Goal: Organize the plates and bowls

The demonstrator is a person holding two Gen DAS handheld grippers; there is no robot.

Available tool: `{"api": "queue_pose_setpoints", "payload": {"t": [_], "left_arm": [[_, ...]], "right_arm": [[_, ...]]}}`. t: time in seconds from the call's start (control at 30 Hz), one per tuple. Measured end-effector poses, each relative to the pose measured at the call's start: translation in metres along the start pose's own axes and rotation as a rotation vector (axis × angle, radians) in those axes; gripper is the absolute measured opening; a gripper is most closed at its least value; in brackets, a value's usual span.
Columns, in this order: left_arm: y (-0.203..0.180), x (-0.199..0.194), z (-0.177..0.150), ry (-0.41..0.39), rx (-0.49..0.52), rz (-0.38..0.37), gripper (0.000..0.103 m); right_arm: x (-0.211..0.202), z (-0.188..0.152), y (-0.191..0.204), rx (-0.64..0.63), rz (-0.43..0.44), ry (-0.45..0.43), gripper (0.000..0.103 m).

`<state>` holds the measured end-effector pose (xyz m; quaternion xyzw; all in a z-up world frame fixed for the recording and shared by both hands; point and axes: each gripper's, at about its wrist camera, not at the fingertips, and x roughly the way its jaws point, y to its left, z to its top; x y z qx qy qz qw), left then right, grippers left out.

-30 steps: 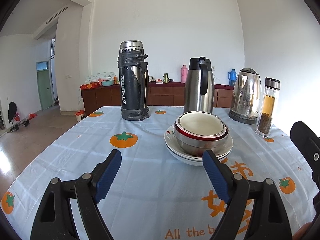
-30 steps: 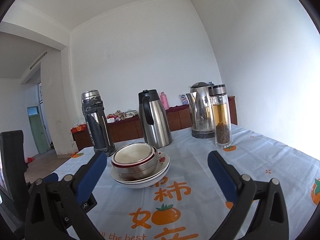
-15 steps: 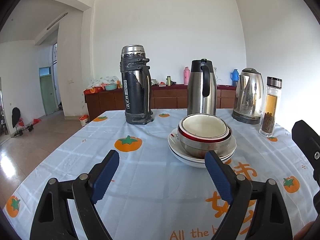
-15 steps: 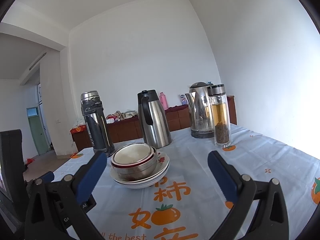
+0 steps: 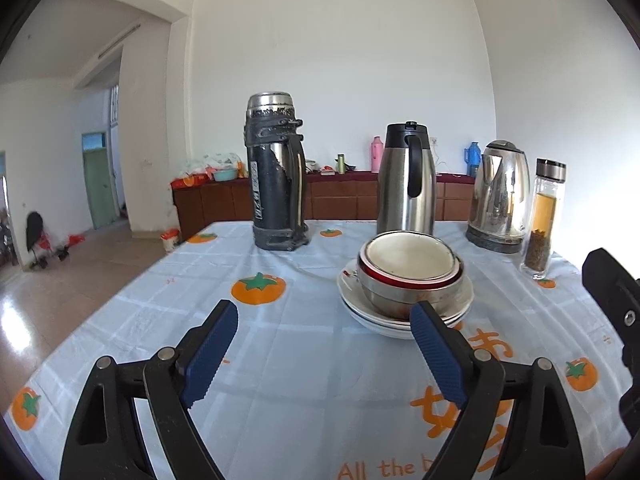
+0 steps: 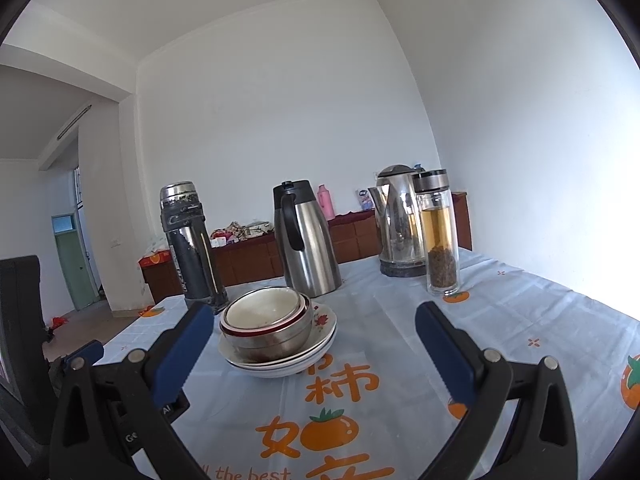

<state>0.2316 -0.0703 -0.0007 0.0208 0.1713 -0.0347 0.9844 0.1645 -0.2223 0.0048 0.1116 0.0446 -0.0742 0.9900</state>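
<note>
A stack of nested bowls [image 5: 410, 276], the top one white inside with a red rim over a steel bowl, sits on stacked white plates [image 5: 352, 304] in the middle of the table. The same bowls [image 6: 266, 324] and plates [image 6: 320, 334] show in the right wrist view. My left gripper [image 5: 324, 354] is open and empty, in front of the stack and a little left of it. My right gripper [image 6: 310, 354] is open and empty, in front of the stack; its left finger [image 6: 180, 350] is close beside the plates.
Behind the stack stand a dark thermos [image 5: 276, 172], a steel carafe [image 5: 406, 178], an electric kettle [image 5: 500, 196] and a glass tea bottle [image 5: 544, 220]. The tablecloth [image 5: 280, 360] has orange fruit prints. A sideboard [image 5: 340, 196] lines the far wall.
Both grippers have risen slightly and eased toward the stack; the view tilts up a little. Jaws stay open. The dishes have not moved.
</note>
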Motion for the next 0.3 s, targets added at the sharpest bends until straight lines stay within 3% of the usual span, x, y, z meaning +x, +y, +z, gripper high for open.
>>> {"api": "queue_pose_setpoints", "payload": {"t": [0.3], "left_arm": [[-0.0005,0.0026,-0.0008,0.015,0.004,0.023,0.090]], "right_arm": [[-0.0007,0.0013,-0.0018,0.006,-0.008,-0.001,0.103]]}}
